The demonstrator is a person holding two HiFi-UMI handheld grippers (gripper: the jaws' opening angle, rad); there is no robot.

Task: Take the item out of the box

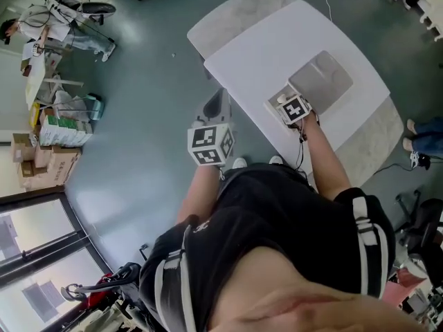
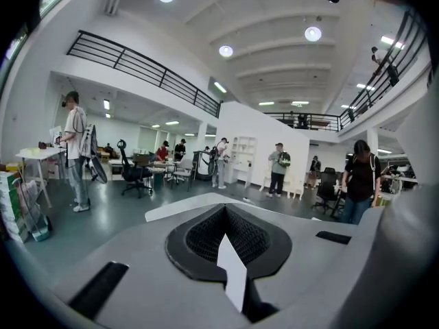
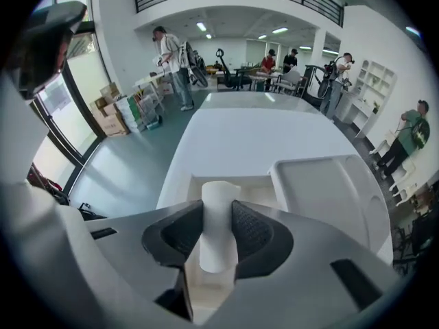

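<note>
White cylindrical roll [image 3: 218, 228] stands upright between the jaws of the right gripper [image 3: 218, 209], which are closed on its sides, with its lower end over the near part of the shallow white open box [image 3: 264, 185] on the white table [image 3: 254, 129]. The box's hinged lid [image 3: 329, 190] lies open just beside it. The left gripper [image 2: 225, 218] hangs off the table's edge over the grey floor [image 1: 138, 116], jaws drawn together, with a thin white sliver [image 2: 233, 276] at their seam that cannot be identified.
</note>
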